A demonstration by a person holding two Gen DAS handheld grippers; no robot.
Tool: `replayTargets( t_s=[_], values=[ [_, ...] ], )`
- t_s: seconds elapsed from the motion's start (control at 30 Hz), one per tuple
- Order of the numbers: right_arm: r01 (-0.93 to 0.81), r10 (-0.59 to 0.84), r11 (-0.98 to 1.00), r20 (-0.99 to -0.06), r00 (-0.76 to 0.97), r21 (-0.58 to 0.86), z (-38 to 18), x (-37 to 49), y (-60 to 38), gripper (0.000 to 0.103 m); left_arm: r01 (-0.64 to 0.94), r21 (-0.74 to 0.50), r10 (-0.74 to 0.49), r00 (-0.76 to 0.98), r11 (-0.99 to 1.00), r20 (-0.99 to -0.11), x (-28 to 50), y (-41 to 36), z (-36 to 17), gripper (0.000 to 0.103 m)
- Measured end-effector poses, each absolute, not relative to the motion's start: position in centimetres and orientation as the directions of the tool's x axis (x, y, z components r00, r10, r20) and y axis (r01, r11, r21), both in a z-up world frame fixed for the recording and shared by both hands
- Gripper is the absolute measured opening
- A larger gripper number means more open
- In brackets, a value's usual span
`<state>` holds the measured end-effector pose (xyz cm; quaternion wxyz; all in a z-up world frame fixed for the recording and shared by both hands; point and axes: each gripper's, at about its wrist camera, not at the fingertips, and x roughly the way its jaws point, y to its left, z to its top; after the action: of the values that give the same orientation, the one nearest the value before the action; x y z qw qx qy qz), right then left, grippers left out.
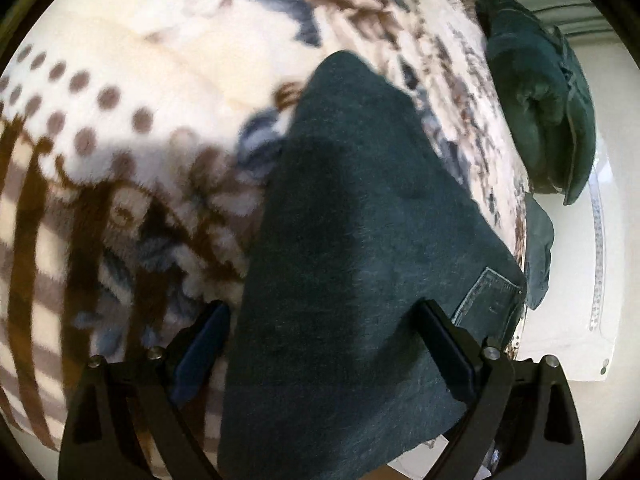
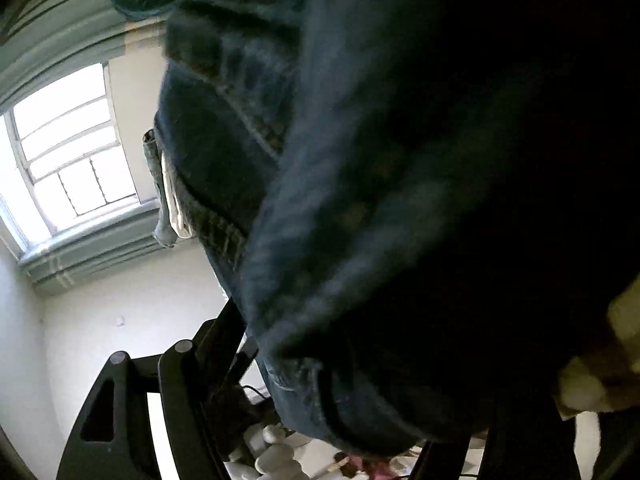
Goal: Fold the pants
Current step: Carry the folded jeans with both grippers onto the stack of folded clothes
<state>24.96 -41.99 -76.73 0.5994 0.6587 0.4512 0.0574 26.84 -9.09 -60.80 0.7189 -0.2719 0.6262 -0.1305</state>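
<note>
The pants (image 1: 360, 220) are dark blue jeans, folded into a long strip on a patterned fleece blanket (image 1: 120, 152). A back pocket (image 1: 492, 292) shows at the right. My left gripper (image 1: 328, 332) points down over the near end, open, with the strip lying between its fingers (image 1: 208, 340). The right-hand finger rests over the cloth and no pinch shows. In the right wrist view the denim (image 2: 320, 200) hangs close and blurred across most of the picture. It bunches over my right gripper (image 2: 332, 380). Only one of that gripper's fingers (image 2: 216, 344) shows, the other being hidden, so its grip is unclear.
A second dark green garment (image 1: 540, 112) lies bundled at the bed's right edge. Beyond that edge is a pale wall or floor (image 1: 576, 280). The right wrist view shows a bright window (image 2: 68, 152), white walls, and pale rounded objects (image 2: 276, 452) low down.
</note>
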Motion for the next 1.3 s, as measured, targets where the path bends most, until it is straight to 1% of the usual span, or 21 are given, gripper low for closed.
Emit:
replayTargets(
  t_s=[0.03,0.07,0.1,0.13,0.2,0.37,0.53,0.7,0.77,0.87,1.03,1.07,1.2,1.3],
  values=[
    [0.522,0.655,0.145,-0.477,0.586,0.84,-76.3,25.0,-41.9,0.055,-0.139,-0.547,-0.52,0.189,0.825,-0.833,26.9,-9.3,-60.5,0.06],
    [0.52,0.651,0.156,-0.483,0.585,0.84,-76.0,24.9,-41.8,0.05,-0.131,-0.538,-0.511,0.193,0.833,-0.838,26.9,-9.4,-60.3,0.055],
    [0.517,0.647,0.16,-0.485,0.588,0.841,-75.6,24.9,-41.8,0.049,-0.125,-0.545,-0.517,0.198,0.829,-0.833,26.9,-9.3,-60.0,0.041],
    [0.518,0.642,0.167,-0.491,0.589,0.839,-75.2,25.1,-41.7,0.047,-0.122,-0.557,-0.529,0.203,0.821,-0.824,26.9,-9.1,-59.7,0.033],
    [0.519,0.634,0.199,-0.513,0.579,0.832,-73.9,25.6,-41.2,0.046,-0.12,-0.573,-0.542,0.217,0.811,-0.812,26.7,-8.9,-58.6,0.027],
    [0.511,0.644,0.229,-0.523,0.559,0.828,-70.6,27.1,-40.8,0.043,-0.102,-0.582,-0.55,0.23,0.807,-0.803,26.3,-8.6,-54.9,0.024],
    [0.48,0.669,0.258,-0.514,0.538,0.838,-65.4,29.7,-40.6,0.042,-0.081,-0.58,-0.547,0.249,0.81,-0.799,27.4,-8.2,-48.9,0.023],
    [0.416,0.676,0.279,-0.485,0.555,0.865,-58.9,34.6,-39.3,0.042,-0.053,-0.595,-0.551,0.317,0.802,-0.772,31.1,-6.9,-42.8,0.023],
    [0.385,0.668,0.289,-0.473,0.575,0.876,-56.4,37.5,-39.2,0.042,-0.041,-0.614,-0.565,0.349,0.788,-0.748,34.2,-5.8,-40.6,0.023],
    [0.326,0.652,0.315,-0.453,0.608,0.891,-52.6,43.9,-38.5,0.042,-0.014,-0.636,-0.581,0.391,0.771,-0.714,39.0,-4.0,-38.6,0.023],
    [0.271,0.623,0.342,-0.432,0.652,0.9,-49.1,57.6,-34.6,0.042,0.001,-0.678,-0.607,0.446,0.735,-0.658,51.6,0.5,-36.9,0.023],
    [0.261,0.621,0.34,-0.425,0.659,0.903,-48.9,60.0,-33.5,0.042,0.004,-0.681,-0.608,0.455,0.732,-0.651,54.2,1.3,-36.8,0.023],
    [0.218,0.615,0.337,-0.389,0.686,0.916,-49.3,75.7,-29.0,0.042,0.026,-0.679,-0.601,0.49,0.734,-0.631,66.0,5.1,-37.0,0.023],
    [0.191,0.617,0.346,-0.376,0.691,0.918,-50.3,84.9,-26.0,0.042,0.031,-0.672,-0.592,0.503,0.74,-0.629,72.5,7.1,-38.4,0.023]
  ],
)
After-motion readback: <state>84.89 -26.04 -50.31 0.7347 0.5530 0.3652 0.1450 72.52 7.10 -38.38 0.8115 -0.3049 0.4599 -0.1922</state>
